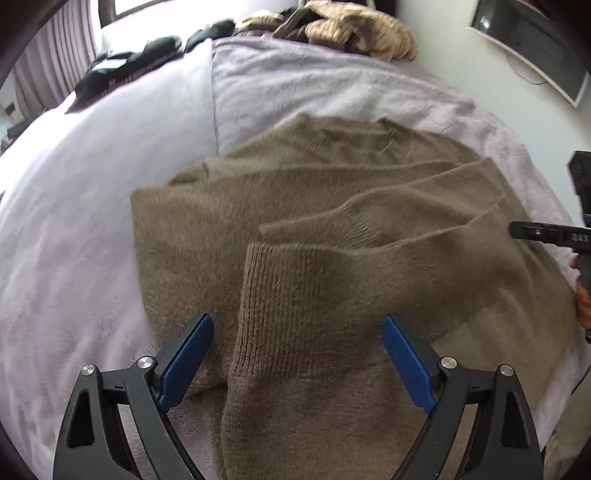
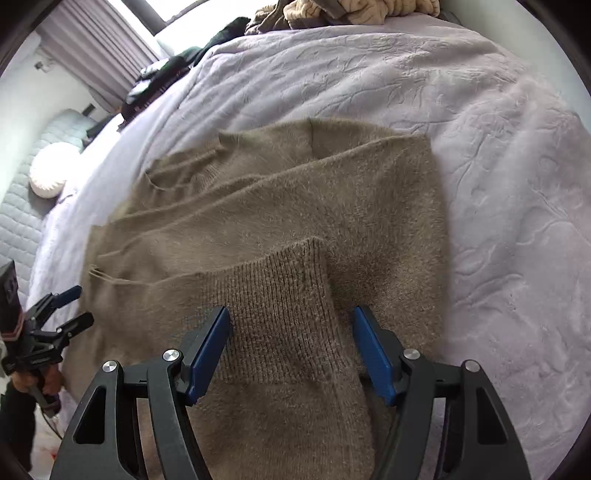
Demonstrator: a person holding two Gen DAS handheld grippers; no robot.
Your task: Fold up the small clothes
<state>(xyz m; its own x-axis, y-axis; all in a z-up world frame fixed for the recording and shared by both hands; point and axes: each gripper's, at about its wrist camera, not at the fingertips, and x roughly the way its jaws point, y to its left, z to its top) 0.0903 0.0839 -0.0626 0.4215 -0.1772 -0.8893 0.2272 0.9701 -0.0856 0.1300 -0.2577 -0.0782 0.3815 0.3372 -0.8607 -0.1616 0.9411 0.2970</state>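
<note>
A brown sweater (image 1: 332, 229) lies spread on the bed (image 1: 92, 221), both sleeves folded across its body. The left tongs (image 1: 297, 354) stand wide open above one ribbed cuff (image 1: 280, 295), pads clear of it. The right tongs (image 2: 291, 350) are partly open astride the other cuff (image 2: 280, 306), gripping nothing. Beyond the sweater, a clothes pile (image 1: 354, 29) sits at the bed's far edge.
</note>
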